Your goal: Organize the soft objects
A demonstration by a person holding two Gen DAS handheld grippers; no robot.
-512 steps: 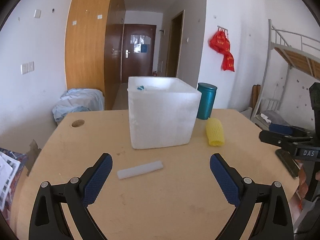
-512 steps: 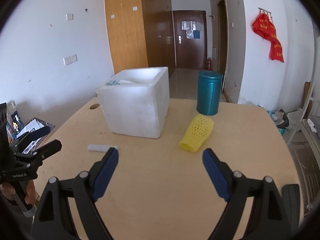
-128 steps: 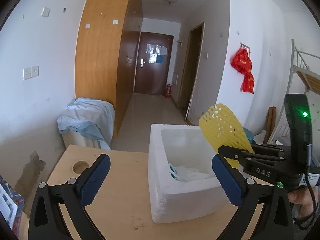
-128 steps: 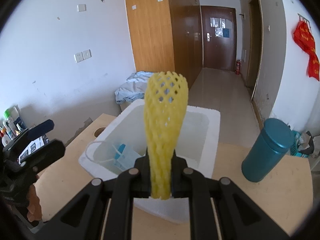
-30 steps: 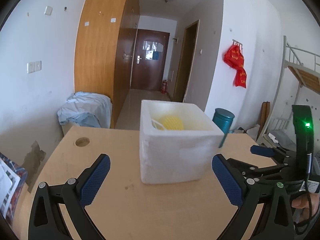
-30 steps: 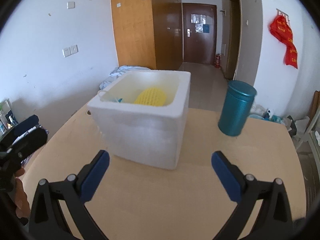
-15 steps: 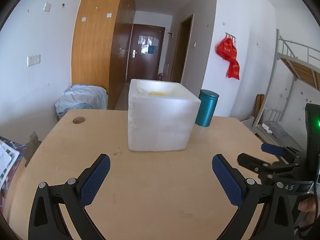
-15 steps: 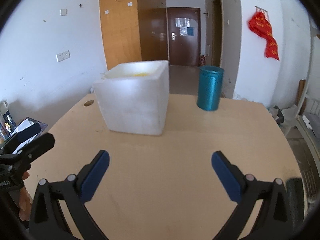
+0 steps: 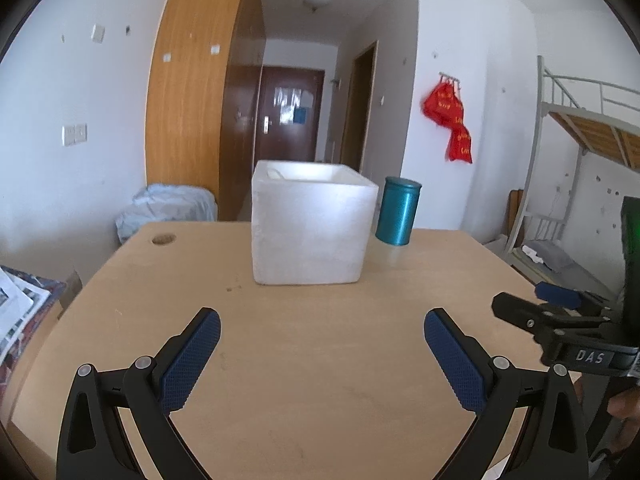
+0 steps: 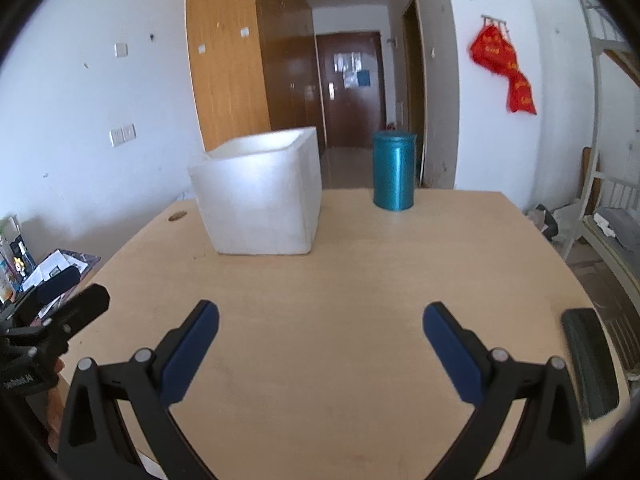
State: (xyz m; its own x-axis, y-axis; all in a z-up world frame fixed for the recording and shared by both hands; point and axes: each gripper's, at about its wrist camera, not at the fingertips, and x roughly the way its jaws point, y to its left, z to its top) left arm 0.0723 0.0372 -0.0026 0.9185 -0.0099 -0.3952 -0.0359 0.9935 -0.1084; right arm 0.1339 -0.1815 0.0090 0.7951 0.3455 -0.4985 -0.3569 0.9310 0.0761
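Left gripper point(image 9: 320, 354) and right gripper point(image 10: 320, 350) hover over the bare wooden table point(image 9: 320, 360), fingers spread wide, gripping nothing, touching nothing. Farther back the white foam box point(image 9: 310, 226) stands upright, mouth upward, contents hidden behind its rim; a teal canister point(image 10: 394, 170) stands upright just beyond it

Near table point(image 9: 320, 360) bare; foam box point(image 9: 308, 232), canister point(image 9: 398, 216) beyond.
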